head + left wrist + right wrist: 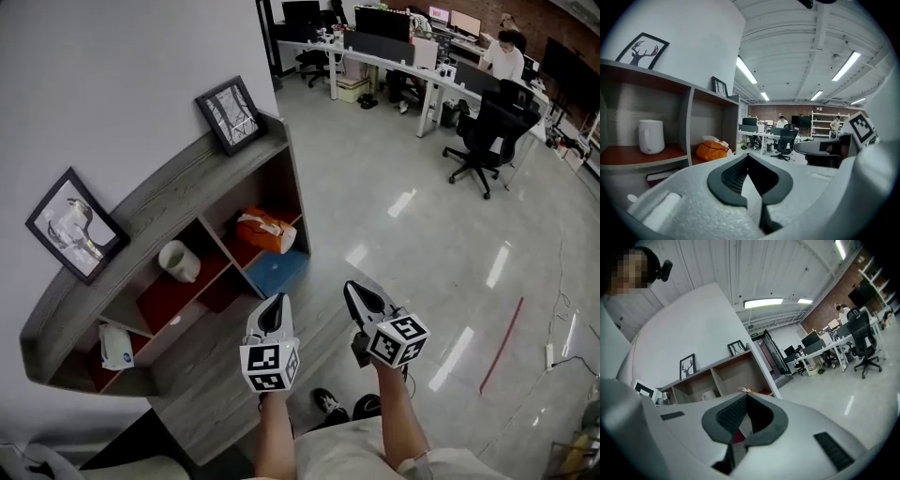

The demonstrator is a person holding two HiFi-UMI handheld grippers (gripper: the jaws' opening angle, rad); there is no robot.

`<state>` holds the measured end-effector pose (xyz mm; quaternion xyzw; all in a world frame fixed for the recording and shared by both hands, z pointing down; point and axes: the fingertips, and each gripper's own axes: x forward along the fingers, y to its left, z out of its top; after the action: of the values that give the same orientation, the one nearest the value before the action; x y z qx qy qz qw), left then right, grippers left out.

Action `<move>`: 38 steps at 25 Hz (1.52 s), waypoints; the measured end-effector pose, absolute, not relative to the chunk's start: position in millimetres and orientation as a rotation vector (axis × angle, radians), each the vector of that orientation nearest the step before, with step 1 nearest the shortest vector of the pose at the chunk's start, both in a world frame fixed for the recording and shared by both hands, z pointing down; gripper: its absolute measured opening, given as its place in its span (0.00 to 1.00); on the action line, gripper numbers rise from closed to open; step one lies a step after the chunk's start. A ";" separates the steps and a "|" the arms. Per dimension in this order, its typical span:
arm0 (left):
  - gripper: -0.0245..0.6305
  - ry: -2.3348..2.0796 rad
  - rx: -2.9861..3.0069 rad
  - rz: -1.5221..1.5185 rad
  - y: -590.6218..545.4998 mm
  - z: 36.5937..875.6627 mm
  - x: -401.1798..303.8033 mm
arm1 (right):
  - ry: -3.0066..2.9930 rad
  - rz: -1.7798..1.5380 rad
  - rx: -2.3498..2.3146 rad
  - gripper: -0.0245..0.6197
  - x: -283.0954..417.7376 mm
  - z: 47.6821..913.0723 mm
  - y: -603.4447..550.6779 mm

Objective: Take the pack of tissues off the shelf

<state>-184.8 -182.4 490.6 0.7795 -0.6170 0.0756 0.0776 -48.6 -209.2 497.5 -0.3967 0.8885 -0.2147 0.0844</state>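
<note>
Both tongs are shut and empty: the left gripper (275, 305) shows its dark pads meeting at the tip in its own view, with nothing caught between them, and the right gripper (361, 292) looks the same, its jaws pressed together on nothing. Each is held out in front of the person, well apart from the shelf (169, 187) and aimed roughly toward it. The pack of tissues (265, 230) lies in the upper row, in the end compartment on the side toward the open office floor, next door to the compartment with the white mug (178, 261) and above a blue thing (277, 272). From the left gripper view the pack (712, 150) is an orange, slumped bundle with a white tissue poking out on top (so it is probably open). I judge it light, soft and easily crushed, with a slick film wrapper that may slide or bunch under the pads. The best hold seems to be across the body of the pack near its front end, not on the loose tissue, which would likely pull free and leave the pack behind. Whichever gripper goes in must first spread its jaws wider than the pack, and the compartment walls leave little room to do that inside.
</note>
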 end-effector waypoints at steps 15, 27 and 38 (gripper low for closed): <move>0.05 -1.886 2.274 0.060 -185.7 492.9 -199.5 | 2.854 -0.424 -1.307 0.06 -67.1 499.6 -219.4; 0.05 -2.051 2.136 0.091 -193.6 486.1 -260.6 | 2.946 -0.497 -0.986 0.06 -143.3 492.0 -254.0; 0.05 -2.234 1.978 0.091 -217.1 470.9 -303.1 | 3.079 -0.336 -0.855 0.06 -192.4 480.3 -302.1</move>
<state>-303.1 -217.1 470.9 0.6605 -0.7461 0.0303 0.0781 -192.4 -302.1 480.3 -0.2658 0.9577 -0.1045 -0.0357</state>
